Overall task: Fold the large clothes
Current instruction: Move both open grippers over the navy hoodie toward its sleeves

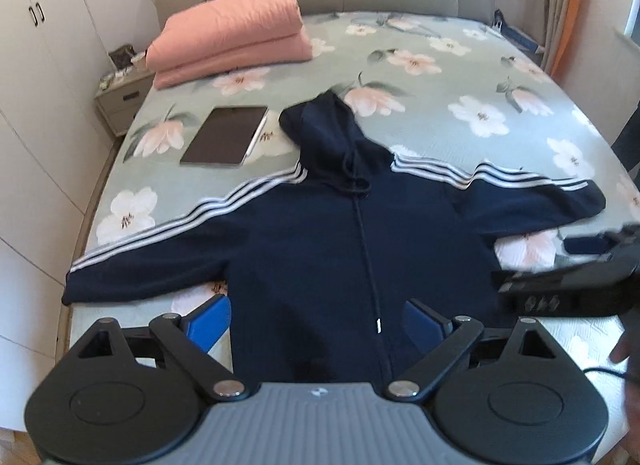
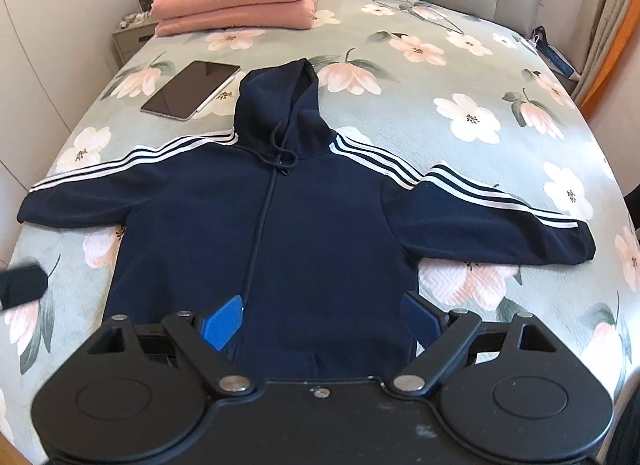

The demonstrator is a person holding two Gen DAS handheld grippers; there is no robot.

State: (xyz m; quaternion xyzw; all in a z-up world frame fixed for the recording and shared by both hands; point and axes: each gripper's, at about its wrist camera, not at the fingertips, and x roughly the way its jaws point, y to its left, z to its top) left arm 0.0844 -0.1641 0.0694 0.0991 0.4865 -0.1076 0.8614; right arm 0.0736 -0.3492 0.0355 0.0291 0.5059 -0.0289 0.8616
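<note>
The navy hoodie (image 2: 304,225) lies flat on the bed (image 2: 460,77), front up, sleeves spread out. Your left hand-held gripper (image 1: 316,325) and right hand-held gripper (image 2: 320,321) are both spread wide above its hem, holding nothing.

Bright daylight from the right, soft shadows; fisheye-bent edges, dark corners — slight motion blur
</note>
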